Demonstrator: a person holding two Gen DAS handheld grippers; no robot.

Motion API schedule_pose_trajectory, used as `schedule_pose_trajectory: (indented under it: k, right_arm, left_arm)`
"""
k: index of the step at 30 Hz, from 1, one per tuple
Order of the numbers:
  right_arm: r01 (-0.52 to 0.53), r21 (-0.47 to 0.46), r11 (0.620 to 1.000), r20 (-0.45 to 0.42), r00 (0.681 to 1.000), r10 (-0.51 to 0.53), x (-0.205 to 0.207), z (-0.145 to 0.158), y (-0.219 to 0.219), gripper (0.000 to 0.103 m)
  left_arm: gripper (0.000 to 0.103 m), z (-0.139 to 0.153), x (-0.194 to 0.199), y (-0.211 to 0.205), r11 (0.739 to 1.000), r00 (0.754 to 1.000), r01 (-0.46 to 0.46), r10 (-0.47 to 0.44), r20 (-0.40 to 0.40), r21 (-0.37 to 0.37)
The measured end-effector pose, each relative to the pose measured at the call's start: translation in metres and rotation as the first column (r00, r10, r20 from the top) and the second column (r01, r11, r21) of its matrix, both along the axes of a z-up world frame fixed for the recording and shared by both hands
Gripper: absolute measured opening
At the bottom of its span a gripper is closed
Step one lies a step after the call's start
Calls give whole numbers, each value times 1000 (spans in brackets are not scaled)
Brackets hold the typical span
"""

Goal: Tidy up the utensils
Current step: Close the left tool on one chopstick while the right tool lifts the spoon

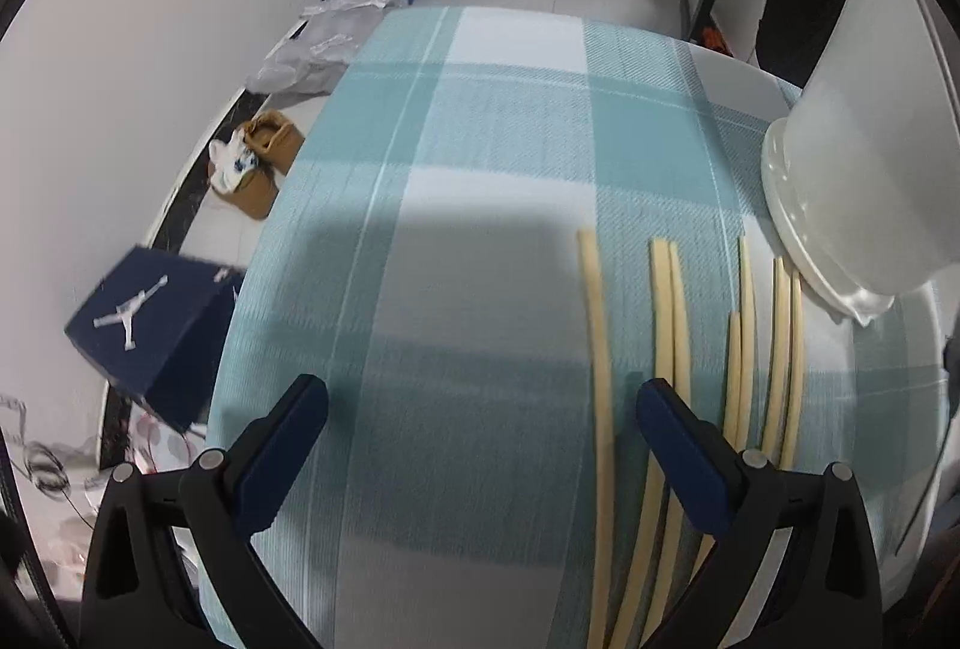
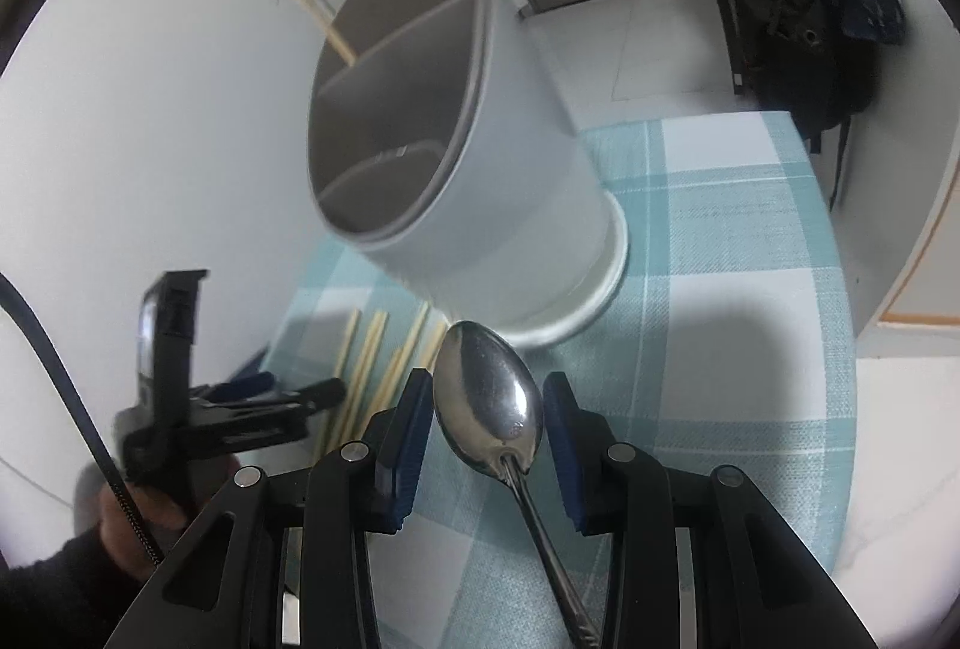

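Now a spoon (image 2: 489, 397) is seen between the blue pads of the right claw (image 2: 487, 424), bowl forward, handle running back under the camera. Whether the pads actually press on it cannot be told; the bowl sits in the gap with space showing on both sides, so the hold, if any, is further back along the handle. Just beyond the bowl of the spoon, a white holder (image 2: 480, 205) stands on the checked cloth (image 2: 720, 289), divided into compartments, with one chopstick (image 2: 318, 19) already leaning out of the far compartment.

Left of the holder, loose chopsticks (image 2: 366, 367) are laid out on the cloth, and the left claw (image 1: 480, 403) is carried over them with its jaws spread wide and nothing pinched. One chopstick (image 1: 597, 379) is framed in the gap between them, the remaining sticks (image 1: 738, 349) lying towards the holder's base (image 1: 804, 241).

Risk is judged to lie with the spoon: if it is gripped low on a thin, smooth handle, the heavy bowl could swing or slip as it is tipped towards a compartment. The holder's rim could be clipped and the holder rocked. The two claws are close together beside the holder, so a collision is possible too.
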State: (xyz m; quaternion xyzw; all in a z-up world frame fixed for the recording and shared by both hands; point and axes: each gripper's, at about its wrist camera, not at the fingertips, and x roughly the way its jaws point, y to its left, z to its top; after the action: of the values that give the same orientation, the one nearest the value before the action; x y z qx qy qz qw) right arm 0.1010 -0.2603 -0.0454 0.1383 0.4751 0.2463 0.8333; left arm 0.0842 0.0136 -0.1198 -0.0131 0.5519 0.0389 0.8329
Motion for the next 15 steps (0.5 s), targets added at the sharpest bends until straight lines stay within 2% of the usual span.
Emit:
schedule_pose_trajectory:
  k: [2, 5, 7, 9, 10, 11, 14, 15]
  right_arm:
    - [21, 37, 999, 5, 1000, -21, -1, 7, -14, 36]
    - [55, 94, 994, 7, 998, -56, 0, 10, -24, 36]
    - [84, 162, 983, 4, 996, -86, 0, 12, -33, 36]
    - [105, 208, 972, 13, 994, -110, -1, 12, -34, 36]
    - [112, 219, 969, 21, 993, -120, -2, 12, -34, 36]
    - [120, 234, 965, 32, 991, -131, -3, 12, -33, 36]
    - [133, 273, 953, 54, 987, -154, -2, 14, -32, 36]
    - [138, 284, 949, 60, 985, -161, -3, 16, -34, 36]
  left_arm:
    - [91, 1, 7, -1, 1000, 1000, 9, -9, -1, -2]
    - [77, 2, 16, -1, 999, 1000, 16, -16, -8, -34]
    - [67, 4, 21, -5, 999, 999, 31, -31, -7, -27]
    - [49, 6, 25, -9, 998, 999, 49, -50, -11, -38]
    - [45, 6, 27, -11, 998, 999, 51, -52, -12, -39]
    - [35, 7, 28, -12, 998, 999, 50, -51, -12, -44]
    - [9, 7, 29, -10, 998, 1000, 18, -18, -6, -65]
    - [3, 7, 29, -9, 997, 1000, 1, -1, -6, -71]
